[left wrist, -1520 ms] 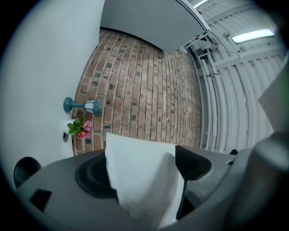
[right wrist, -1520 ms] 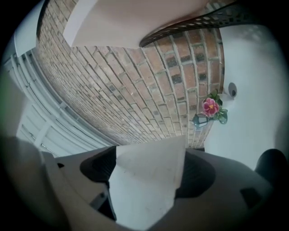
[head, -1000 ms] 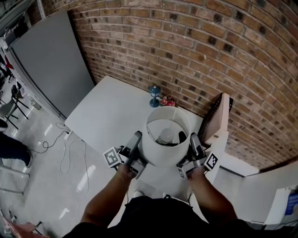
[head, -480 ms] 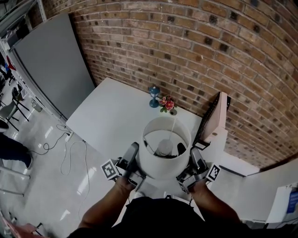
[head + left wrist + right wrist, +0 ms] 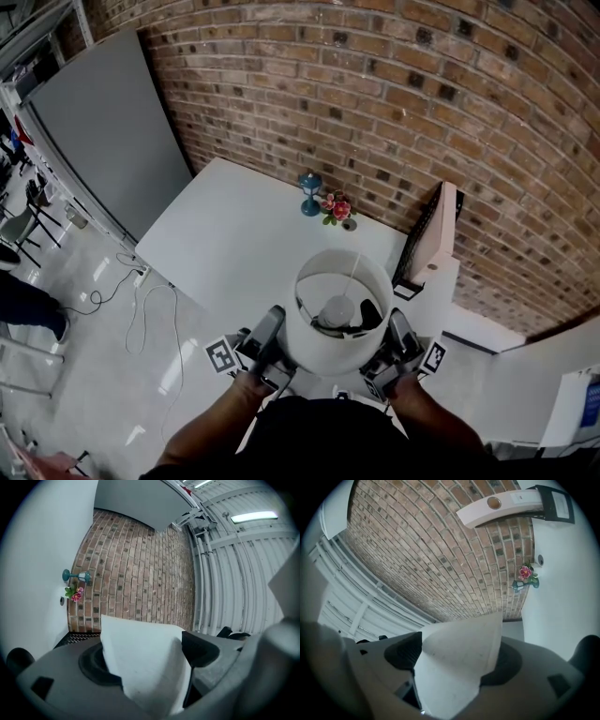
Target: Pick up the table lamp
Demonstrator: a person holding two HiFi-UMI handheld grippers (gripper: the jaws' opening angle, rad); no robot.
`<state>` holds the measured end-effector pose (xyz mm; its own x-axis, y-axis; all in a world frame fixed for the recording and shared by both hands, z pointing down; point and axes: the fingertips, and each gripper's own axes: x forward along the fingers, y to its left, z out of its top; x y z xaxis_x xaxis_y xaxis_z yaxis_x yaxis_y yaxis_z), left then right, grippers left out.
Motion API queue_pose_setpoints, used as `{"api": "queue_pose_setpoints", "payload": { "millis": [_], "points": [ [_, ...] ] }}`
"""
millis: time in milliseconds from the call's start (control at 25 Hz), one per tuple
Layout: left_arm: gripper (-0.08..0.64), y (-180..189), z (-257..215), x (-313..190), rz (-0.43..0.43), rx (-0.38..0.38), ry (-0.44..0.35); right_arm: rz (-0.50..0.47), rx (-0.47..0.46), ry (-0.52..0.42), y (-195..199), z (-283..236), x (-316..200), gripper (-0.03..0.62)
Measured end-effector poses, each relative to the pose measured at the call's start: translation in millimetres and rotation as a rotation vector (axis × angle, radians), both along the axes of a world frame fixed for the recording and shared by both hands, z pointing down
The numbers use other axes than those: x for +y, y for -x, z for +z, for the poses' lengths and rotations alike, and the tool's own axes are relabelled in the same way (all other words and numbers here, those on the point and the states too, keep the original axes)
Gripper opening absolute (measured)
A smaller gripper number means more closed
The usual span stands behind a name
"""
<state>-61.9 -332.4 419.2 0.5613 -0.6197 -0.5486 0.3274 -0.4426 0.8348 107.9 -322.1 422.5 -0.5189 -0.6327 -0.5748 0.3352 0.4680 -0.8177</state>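
Note:
The table lamp's white drum shade fills the lower middle of the head view, and I look down into it at the bulb. Its base is hidden under the shade. My left gripper is shut on the shade's left wall, my right gripper on its right wall. In the left gripper view the white shade wall is pinched between the jaws of the left gripper. The right gripper view shows the same: the shade is clamped in the right gripper.
The white table runs back to a brick wall. A small blue stand and pink flowers sit at its far edge. A pale board leans at the right, a grey partition stands left, and cables lie on the floor.
The lamp and both grippers have moved toward me, away from the wall. The pink flowers, partly hidden behind the shade before, now show in full.

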Motion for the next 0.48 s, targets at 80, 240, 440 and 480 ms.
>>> {"api": "queue_pose_setpoints", "payload": {
  "millis": [80,240,440,480],
  "points": [
    [0.402,-1.7,-1.8,4.3,0.008,-0.006,-0.012,-0.001,-0.007,-0.003,-1.0,0.3,3.4,0.385],
    [0.402,-2.7,-2.1,8.9,0.014,-0.011,-0.029,-0.004,-0.008,-0.011,-1.0,1.0,7.0,0.385],
    [0.402,-3.1,-5.4,11.7,0.017,-0.015,-0.044,-0.007,-0.015,-0.023,-1.6,0.0,9.1,0.382],
    [0.402,-2.9,-5.7,12.1,0.016,-0.015,-0.046,-0.008,-0.017,-0.023,-1.3,-0.3,9.2,0.382]
  ]
}}
